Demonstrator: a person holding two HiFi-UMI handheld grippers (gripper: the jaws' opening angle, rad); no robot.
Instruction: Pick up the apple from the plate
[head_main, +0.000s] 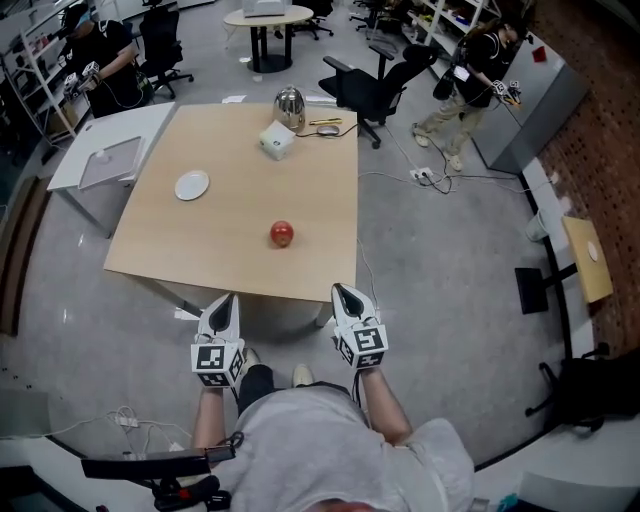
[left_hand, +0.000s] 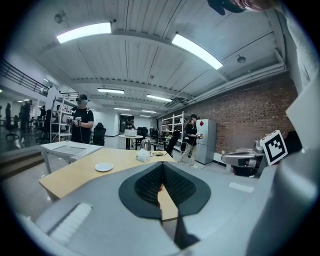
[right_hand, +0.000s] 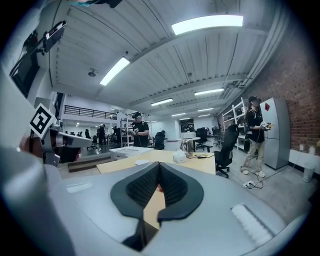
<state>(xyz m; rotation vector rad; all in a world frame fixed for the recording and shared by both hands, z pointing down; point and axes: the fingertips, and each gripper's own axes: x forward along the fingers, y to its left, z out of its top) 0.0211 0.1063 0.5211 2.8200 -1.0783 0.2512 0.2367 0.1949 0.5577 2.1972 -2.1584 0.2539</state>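
A red apple (head_main: 282, 234) lies on the bare wood of the table (head_main: 230, 230), a little in from its near edge. The small white plate (head_main: 192, 185) sits empty, farther back and to the left of the apple. My left gripper (head_main: 222, 312) and right gripper (head_main: 347, 298) hover just off the near table edge, on either side of the apple's line, both shut and holding nothing. In the left gripper view the plate (left_hand: 104, 167) shows on the tabletop beyond the closed left gripper (left_hand: 162, 165). A red sliver of the apple (right_hand: 160, 188) peeks through the right gripper (right_hand: 159, 164).
A white box (head_main: 277, 140) and a metal kettle (head_main: 290, 103) stand at the table's far side. A white side table (head_main: 110, 160) adjoins on the left and a black office chair (head_main: 375, 85) stands at the far right corner. People stand at the back left (head_main: 100, 60) and back right (head_main: 480, 70).
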